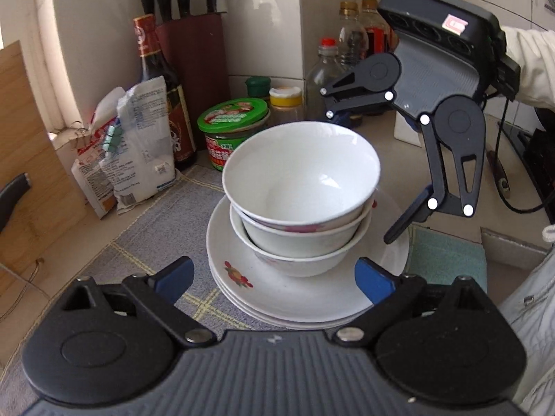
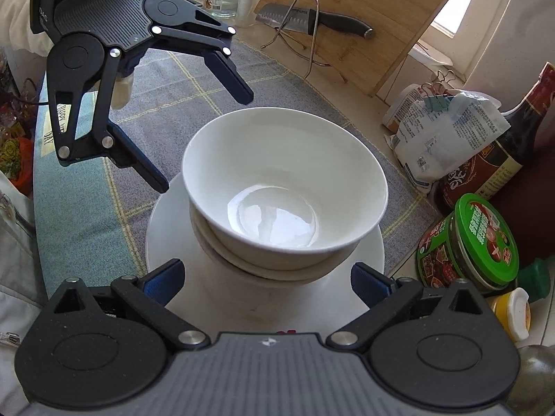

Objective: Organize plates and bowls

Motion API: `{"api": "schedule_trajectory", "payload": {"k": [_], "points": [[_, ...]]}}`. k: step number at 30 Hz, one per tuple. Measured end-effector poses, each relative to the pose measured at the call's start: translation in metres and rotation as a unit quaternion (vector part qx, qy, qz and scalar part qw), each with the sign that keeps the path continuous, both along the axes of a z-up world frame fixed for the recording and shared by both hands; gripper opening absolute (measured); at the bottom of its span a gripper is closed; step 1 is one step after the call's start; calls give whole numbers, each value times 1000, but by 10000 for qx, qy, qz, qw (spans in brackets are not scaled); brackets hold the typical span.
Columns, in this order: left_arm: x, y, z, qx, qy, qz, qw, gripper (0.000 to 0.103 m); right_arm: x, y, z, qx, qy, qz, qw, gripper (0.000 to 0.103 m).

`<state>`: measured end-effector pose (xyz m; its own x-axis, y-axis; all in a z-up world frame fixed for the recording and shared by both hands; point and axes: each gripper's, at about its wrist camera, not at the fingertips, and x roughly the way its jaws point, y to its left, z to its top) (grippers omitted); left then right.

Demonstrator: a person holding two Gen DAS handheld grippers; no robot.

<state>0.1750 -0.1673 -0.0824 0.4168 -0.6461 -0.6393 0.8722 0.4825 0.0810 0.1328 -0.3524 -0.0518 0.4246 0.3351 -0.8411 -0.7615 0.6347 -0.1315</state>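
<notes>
Two white bowls (image 1: 301, 187) are seen nested one inside the other on a stack of white plates (image 1: 277, 294), which is laid on a grey checked cloth (image 1: 166, 228) on the worktop (image 1: 381, 145). The left tongs (image 1: 274, 279) are spread wide at six o'clock of the stack, with nothing gripped and the blue pads set apart from the plate rim on either side. The right tongs (image 2: 267, 282) are likewise spread wide and empty; in the left wrist view they are seen at about three o'clock of the bowls, one pad just beside the top bowl's rim, though whether it touches cannot be told. A green-lidded jar (image 1: 234, 128) is placed at eleven o'clock of the bowls, with a dark sauce bottle (image 1: 163, 86) and a clipped white bag (image 1: 138, 145) further round at ten o'clock. A wooden cutting board (image 2: 360, 17) is propped behind a knife (image 2: 312, 20) on a wire stand.
</notes>
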Motion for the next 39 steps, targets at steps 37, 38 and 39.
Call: {"api": "schedule_trajectory", "payload": {"k": [37,38,39], "points": [[-113,79,59,-522,-59,2654,9627,102,-160,96,55,953,-696,-5909,7981,103],[-113,80,60,-519,-45,2653,9628,102,-160,97,55,961,-692,-5904,7984,103],[-113,80,60,-515,-39,2648,9629,102,-161,98,56,988,-702,-5893,7987,103]]}}
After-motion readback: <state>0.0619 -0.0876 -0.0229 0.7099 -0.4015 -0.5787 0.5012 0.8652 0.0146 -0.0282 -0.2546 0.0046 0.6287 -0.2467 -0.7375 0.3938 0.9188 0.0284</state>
